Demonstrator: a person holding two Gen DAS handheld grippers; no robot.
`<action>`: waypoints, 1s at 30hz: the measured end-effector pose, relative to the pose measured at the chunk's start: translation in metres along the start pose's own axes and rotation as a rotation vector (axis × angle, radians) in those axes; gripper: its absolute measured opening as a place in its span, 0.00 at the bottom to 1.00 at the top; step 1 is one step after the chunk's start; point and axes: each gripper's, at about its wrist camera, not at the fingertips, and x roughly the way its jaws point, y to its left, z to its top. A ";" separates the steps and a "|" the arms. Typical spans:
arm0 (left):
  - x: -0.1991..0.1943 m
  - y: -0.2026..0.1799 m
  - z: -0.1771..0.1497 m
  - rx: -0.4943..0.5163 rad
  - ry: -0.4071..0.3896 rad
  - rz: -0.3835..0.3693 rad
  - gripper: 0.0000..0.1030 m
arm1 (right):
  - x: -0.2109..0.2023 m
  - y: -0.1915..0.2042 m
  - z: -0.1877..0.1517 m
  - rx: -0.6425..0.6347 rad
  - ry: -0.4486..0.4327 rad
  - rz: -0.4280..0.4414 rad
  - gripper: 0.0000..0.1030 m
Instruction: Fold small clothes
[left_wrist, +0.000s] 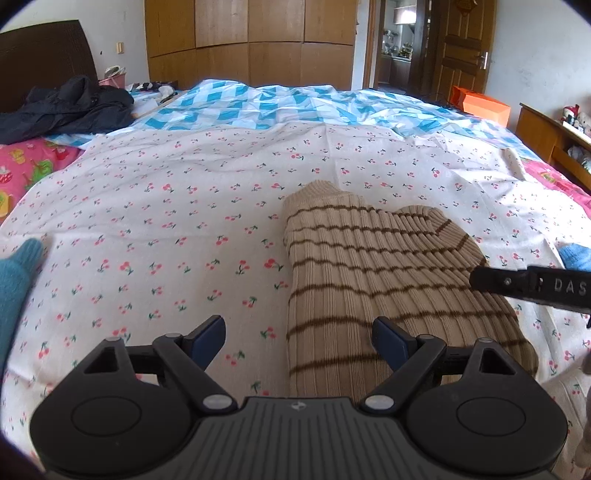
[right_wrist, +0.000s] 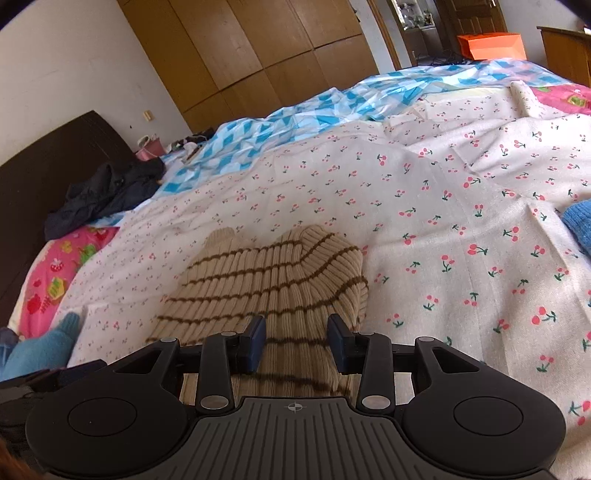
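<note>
L gripper: jaws spread wide, nothing between the pads; the right pad sits over the near-left part of the striped knit sweater, the left pad over bare cherry-print sheet. R gripper: jaws about half open, both pads over the sweater's near portion w/ ribbed fabric showing in the gap; can't tell if the pads touch the knit, no pinch visible. One R finger also shows in the left wrist view, at the sweater's right side.

Sweater: beige w/ brown stripes, lying on the bed approx. mid-sheet, already looks part-folded, its two rounded ends pointing away from the grippers.

Step in hand, as I read it: taking the near edge to fold it away over the far part. To do it well:
- L shd move right so both pads straddle the edge, not the sheet.
- Grab all the knit layers but none of the sheet; ribbed knit is thick & stretchy.
- Lift both corners evenly, else the fold skews.

Blue knit items lie well apart at either side.
</note>
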 end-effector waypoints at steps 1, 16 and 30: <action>-0.001 0.000 -0.002 -0.006 0.009 -0.003 0.90 | -0.004 0.002 -0.005 -0.006 0.007 -0.011 0.36; -0.020 -0.016 -0.052 0.074 0.052 -0.003 0.92 | -0.039 0.020 -0.060 -0.092 0.095 -0.111 0.37; -0.024 -0.009 -0.066 0.046 0.055 -0.034 0.93 | -0.050 0.034 -0.078 -0.144 0.090 -0.180 0.41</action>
